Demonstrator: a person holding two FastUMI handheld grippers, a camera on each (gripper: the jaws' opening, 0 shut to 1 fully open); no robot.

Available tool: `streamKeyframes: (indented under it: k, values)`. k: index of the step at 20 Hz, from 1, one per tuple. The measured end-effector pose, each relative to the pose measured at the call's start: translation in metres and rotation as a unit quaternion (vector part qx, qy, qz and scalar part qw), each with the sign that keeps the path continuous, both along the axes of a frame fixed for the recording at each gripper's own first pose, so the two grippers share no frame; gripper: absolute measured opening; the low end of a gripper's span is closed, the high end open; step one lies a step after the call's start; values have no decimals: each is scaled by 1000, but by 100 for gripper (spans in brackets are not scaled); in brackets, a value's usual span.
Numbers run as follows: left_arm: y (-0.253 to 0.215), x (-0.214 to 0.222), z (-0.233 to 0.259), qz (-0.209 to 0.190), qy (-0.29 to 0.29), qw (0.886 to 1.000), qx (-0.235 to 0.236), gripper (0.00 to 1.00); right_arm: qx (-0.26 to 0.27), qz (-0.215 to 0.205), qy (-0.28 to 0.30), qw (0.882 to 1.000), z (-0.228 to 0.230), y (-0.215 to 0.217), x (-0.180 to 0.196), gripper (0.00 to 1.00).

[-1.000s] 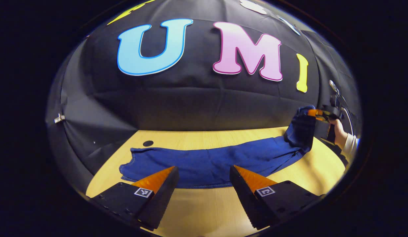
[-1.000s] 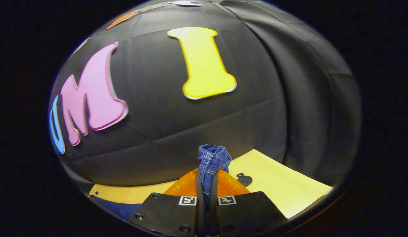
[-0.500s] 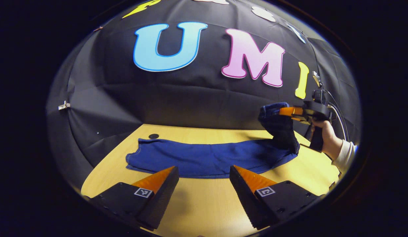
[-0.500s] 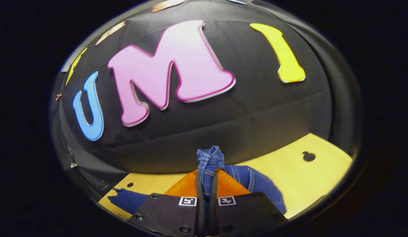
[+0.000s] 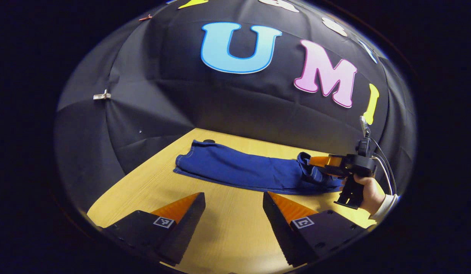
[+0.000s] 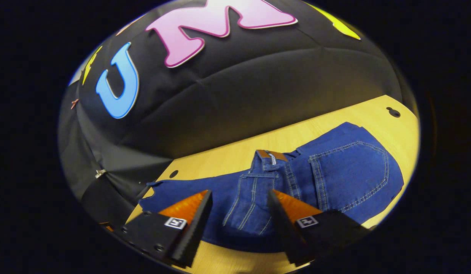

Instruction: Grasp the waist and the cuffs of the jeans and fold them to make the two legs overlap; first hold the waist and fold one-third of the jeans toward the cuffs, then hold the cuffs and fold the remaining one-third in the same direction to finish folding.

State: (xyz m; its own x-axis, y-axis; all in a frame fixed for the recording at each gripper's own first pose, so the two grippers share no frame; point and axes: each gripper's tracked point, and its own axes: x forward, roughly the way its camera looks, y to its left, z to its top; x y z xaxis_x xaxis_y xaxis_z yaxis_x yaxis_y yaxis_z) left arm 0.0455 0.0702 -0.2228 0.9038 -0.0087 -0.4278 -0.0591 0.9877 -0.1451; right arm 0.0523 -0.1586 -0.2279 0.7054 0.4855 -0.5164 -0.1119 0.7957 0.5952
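The jeans (image 5: 254,171) are laid flat along the bench (image 5: 228,224) as a long, narrow strip of dark blue denim, with one leg stacked on the other. The waist end (image 6: 266,179) is seen folded back over the legs, so that a back pocket (image 6: 349,171) with pale stitching and a brown waistband patch (image 6: 271,155) are turned upward. The cuffs (image 5: 186,161) are seen at the far end, lying flat on the bench near the wall.
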Motion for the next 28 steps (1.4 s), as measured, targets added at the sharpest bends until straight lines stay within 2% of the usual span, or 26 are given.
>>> streamKeyframes:
  k: [1,3,7,12,15,18,21,23,27,28]
  values:
    - [5,3,-2,8,-1,1000,-4,96,-13,-2,-12,1000,3,13,-10,94]
    - [21,17,-6,30,-1,1000,-9,96,-30,-11,-31,999,19,2,-13,97]
    - [61,61,-7,89,-7,995,-38,96,-67,-43,-75,994,49,-41,-30,98]
    - [124,117,-31,177,2,982,-70,96,-120,-76,-128,982,79,-97,-61,97]
    - [151,144,-53,213,16,974,-69,96,-136,-76,-117,981,72,-116,-81,97]
    - [163,168,-74,224,29,972,-71,96,-140,-64,-80,985,53,-124,-100,97]
    - [163,176,-95,235,56,967,-78,96,-158,-72,-84,981,51,-140,-104,97]
    - [161,182,-97,236,51,968,-70,98,-162,-81,-85,980,53,-148,-102,97]
    - [152,187,-103,227,68,970,-53,92,-166,-91,-68,980,44,-161,-101,97]
    - [149,187,-103,223,69,971,-57,86,-166,-93,-60,980,40,-162,-102,97]
